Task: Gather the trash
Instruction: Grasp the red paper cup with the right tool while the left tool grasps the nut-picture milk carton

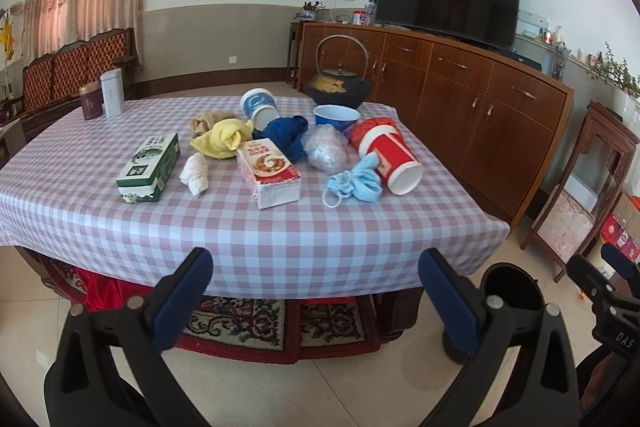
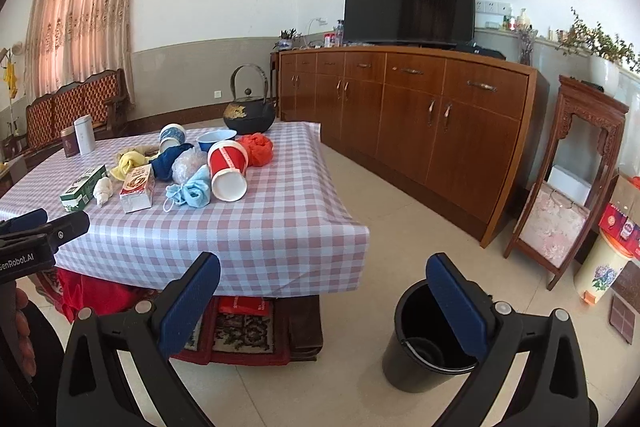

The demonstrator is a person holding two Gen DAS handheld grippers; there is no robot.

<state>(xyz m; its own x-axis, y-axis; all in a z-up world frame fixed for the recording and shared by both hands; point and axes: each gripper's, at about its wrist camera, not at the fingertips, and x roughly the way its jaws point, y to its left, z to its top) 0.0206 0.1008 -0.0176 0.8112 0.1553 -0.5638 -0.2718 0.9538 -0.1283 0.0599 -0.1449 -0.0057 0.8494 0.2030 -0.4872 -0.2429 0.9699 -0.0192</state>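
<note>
Left wrist view showed the left gripper with jaws spread wide and empty, held short of the checked surface. On it, toward twelve o'clock, lay the trash: a red cup on its side, a blue mask touching it, a red box, a green box, and a white wad between the boxes. The right gripper also gaped wide, holding nothing, with a black bin on the floor at five o'clock from the surface.
</note>
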